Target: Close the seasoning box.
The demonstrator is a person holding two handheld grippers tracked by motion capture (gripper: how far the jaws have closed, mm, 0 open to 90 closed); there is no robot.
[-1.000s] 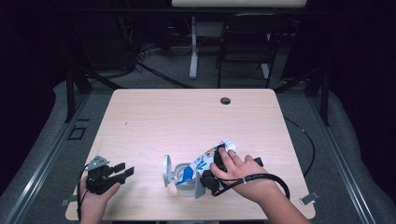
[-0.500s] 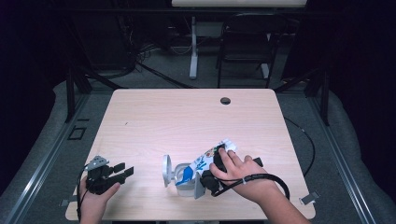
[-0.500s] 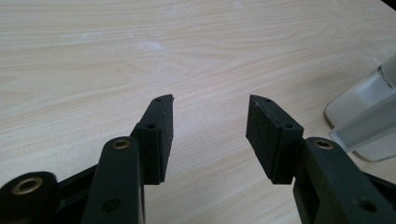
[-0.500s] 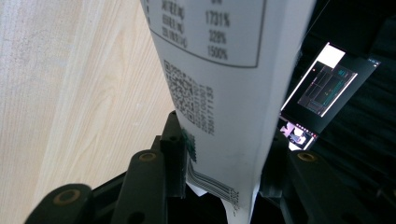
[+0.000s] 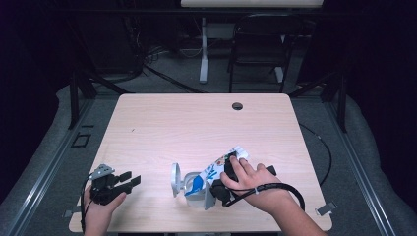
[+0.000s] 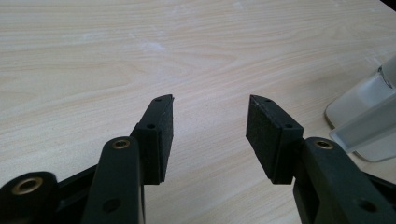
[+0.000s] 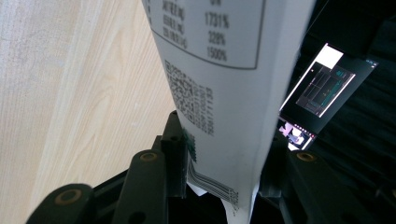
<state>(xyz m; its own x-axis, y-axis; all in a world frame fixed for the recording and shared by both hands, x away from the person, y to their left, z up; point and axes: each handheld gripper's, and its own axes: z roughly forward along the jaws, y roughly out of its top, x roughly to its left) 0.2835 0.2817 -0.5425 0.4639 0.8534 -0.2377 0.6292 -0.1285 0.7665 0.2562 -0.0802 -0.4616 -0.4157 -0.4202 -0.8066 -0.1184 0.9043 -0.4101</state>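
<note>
High view: carton (image 5: 223, 166), white with blue print, tilted, its low end over a clear cup (image 5: 195, 189) near the table's front edge, right of centre. Carton clamped in the right gripper (image 5: 222, 183), with the person's right hand (image 5: 248, 179) over the gripper body. Clear round lid (image 5: 175, 179) stands on edge just left of the cup.

Right gripper view: both black jaws pinch the carton's white side, one on each flank, at the panel with the printed code (image 7: 191, 95).

Left gripper (image 5: 129, 181): near the front left corner, held by the left hand (image 5: 101, 209), well apart from the cup. Left gripper view: jaws spread, bare wood between them; clear base (image 6: 359, 116) at the right margin.

Table (image 5: 196, 128): pale wood, wide bare surface behind and to both sides of the carton. Cable hole (image 5: 237, 106) near the far edge. Front edge close under both hands; right edge near the right forearm.

Compared with a second earlier: carton, cup, lid and both hands in the same places; right jaws clamped the same way.
</note>
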